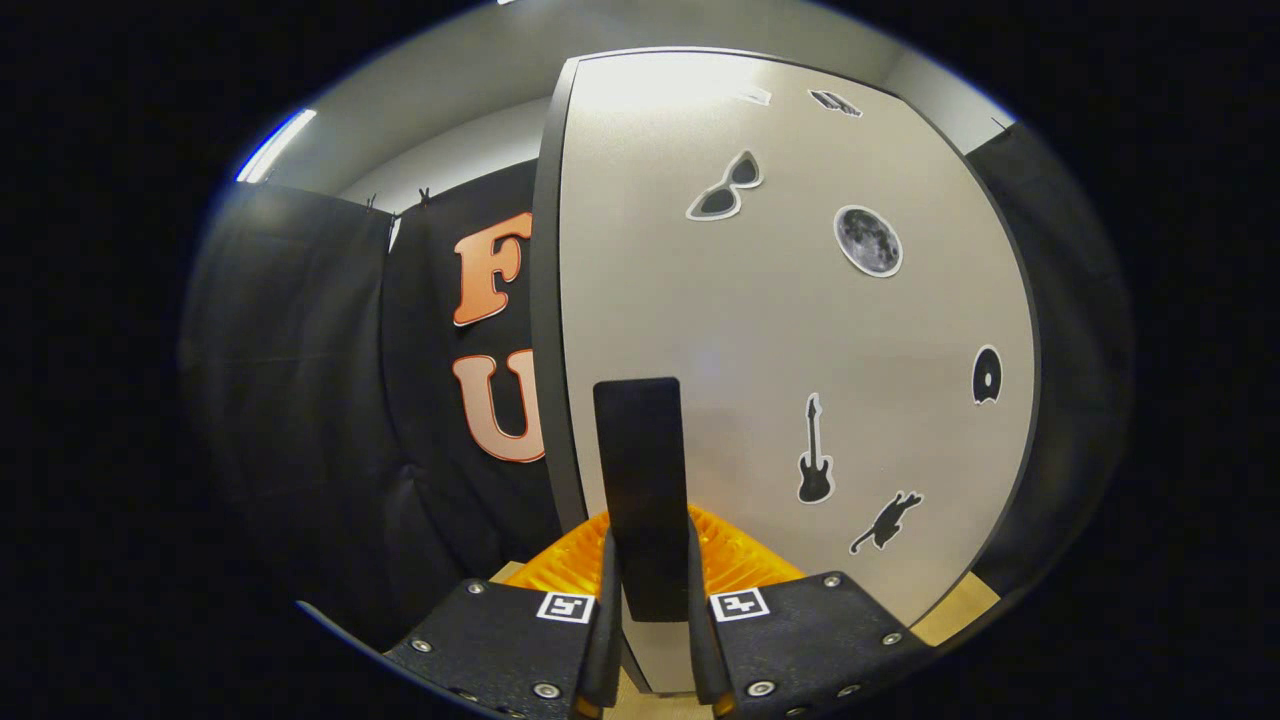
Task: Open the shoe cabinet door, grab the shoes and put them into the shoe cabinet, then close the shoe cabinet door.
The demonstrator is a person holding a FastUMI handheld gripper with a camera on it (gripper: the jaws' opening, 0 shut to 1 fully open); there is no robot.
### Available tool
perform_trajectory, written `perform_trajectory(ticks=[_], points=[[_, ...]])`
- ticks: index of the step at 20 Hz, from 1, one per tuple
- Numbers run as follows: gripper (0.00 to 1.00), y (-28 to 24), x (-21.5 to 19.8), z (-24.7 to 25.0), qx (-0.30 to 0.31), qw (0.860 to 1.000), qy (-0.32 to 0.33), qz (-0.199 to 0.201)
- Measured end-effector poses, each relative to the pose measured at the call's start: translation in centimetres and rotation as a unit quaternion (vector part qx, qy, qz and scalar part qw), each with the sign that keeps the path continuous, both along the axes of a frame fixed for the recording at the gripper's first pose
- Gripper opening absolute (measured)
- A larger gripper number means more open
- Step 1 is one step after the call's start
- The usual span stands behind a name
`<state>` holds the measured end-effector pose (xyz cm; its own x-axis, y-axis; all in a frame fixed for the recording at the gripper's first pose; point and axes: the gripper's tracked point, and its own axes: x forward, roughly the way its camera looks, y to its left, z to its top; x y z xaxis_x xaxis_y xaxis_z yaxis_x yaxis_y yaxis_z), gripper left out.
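The shoe cabinet door (800,330) is a pale grey panel with a dark rim, standing close in front of me. Its black upright handle (640,450) sits near the door's left edge. My gripper (648,560) is shut on the lower part of this handle, one finger pressing on each side. The door's dark left edge (548,300) shows as a thin band. I cannot tell from here whether the door is ajar.
Small stickers dot the door: sunglasses (724,188), a moon (868,240), a guitar (815,452), a cat (886,522). Black booth cloth (300,400) hangs to the left of the door and behind it. A strip of light wooden surface (955,610) shows below the door's right corner.
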<state>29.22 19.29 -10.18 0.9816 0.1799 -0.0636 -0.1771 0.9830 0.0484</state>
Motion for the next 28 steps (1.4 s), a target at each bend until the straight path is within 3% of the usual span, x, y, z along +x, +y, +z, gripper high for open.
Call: perform_trajectory(ticks=[10, 21, 28], points=[[0.23, -1.2, -3.2, 0.3, 0.003, 0.999, 0.013, 0.031], [0.23, -7.2, -9.3, 1.0, 0.022, 0.998, 0.0, 0.067], [0.22, -11.9, -11.9, 1.1, 0.038, 0.999, -0.015, 0.033]])
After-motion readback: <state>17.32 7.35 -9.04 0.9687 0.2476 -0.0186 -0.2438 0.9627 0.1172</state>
